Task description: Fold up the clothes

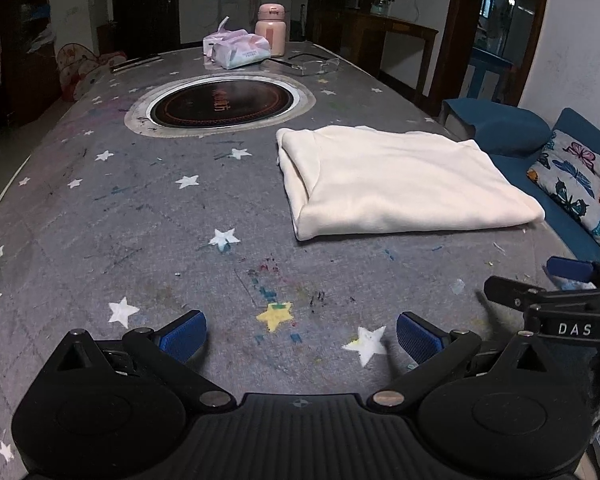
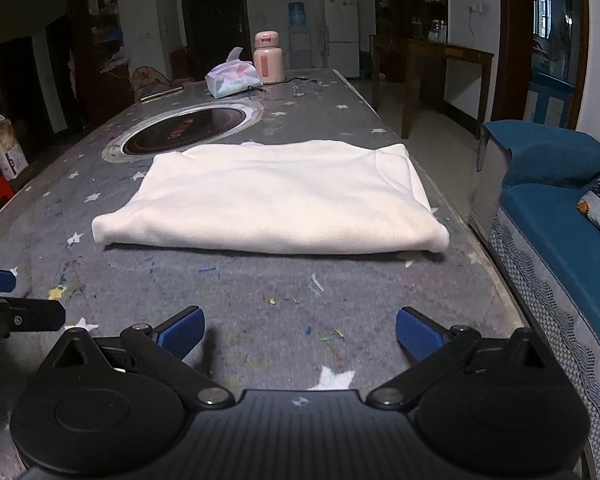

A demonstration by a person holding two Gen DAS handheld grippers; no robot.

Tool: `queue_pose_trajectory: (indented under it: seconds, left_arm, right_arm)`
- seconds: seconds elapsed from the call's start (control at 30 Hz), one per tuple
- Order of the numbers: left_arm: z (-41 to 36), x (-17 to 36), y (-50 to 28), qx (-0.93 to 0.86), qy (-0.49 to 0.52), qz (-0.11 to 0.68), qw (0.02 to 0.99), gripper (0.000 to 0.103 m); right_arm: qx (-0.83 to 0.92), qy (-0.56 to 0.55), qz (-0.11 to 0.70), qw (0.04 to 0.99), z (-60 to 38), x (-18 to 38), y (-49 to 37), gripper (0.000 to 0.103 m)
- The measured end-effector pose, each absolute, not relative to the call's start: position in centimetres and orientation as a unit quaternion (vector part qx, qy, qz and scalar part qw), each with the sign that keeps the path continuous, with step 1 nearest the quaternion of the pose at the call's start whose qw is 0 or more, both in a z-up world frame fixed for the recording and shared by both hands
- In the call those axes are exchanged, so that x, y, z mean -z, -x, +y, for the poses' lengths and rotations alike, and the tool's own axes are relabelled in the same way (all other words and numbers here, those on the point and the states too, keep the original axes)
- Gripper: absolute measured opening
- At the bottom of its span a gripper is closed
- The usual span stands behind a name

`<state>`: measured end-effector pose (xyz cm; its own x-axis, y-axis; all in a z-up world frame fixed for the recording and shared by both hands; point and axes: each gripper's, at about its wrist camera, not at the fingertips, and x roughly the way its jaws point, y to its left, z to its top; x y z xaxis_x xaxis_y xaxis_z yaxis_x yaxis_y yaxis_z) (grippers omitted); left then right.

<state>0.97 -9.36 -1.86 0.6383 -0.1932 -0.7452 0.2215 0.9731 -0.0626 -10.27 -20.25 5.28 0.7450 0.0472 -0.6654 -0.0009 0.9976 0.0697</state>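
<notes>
A cream garment lies folded into a flat rectangle on the grey star-patterned table, toward its right side. The right wrist view shows the same cream garment straight ahead on the table. My left gripper hovers open over bare tabletop, well short of the garment and to its left. My right gripper is open too, empty, a short way in front of the garment's near fold. Part of the right gripper shows at the left wrist view's right edge.
A round inset cooktop sits mid-table. At the far end stand a tissue pack, a pink flask and glasses. A blue sofa with a butterfly cushion runs along the table's right edge.
</notes>
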Motion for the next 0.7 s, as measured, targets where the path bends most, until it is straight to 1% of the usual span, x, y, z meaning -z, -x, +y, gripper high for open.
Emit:
queue_pose_trajectory:
  seconds: [0.27, 0.7]
  left_arm:
    - [-9.2, 2.7, -1.4, 0.096, -0.015, 0.439, 0.893, 0.103]
    - [-9.7, 3.0, -1.4, 0.083, -0.03, 0.451, 0.888, 0.103]
  right_arm:
    - [-0.013, -0.029, 0.36, 0.932, -20.0, -5.0, 10.5, 0.103]
    - [-0.008, -0.002, 0.364, 0.931, -19.4, -4.6, 10.4, 0.103]
